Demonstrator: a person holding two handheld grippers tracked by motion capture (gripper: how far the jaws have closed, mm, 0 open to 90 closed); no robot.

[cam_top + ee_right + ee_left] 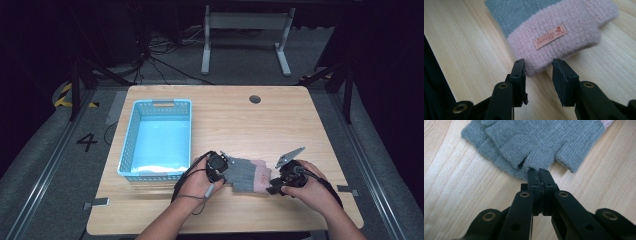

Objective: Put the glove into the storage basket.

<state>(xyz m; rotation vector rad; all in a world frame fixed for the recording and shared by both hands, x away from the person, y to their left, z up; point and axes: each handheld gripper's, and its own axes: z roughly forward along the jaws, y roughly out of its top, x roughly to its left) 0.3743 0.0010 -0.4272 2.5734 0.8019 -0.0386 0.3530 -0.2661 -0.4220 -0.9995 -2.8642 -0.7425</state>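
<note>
Wooden surface (300,115) holds a soft, light knit glove (246,174) near the front edge. Left gripper (538,173) is pinching one floppy finger stub; right gripper (538,67) is spread at the pink cuff (564,32), a good grab spot.

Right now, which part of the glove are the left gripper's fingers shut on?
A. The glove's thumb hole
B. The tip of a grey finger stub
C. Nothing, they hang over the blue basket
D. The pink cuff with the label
B: in the left gripper view, the left gripper has its fingers pressed together on the edge of a grey finger stub of the glove.
</note>
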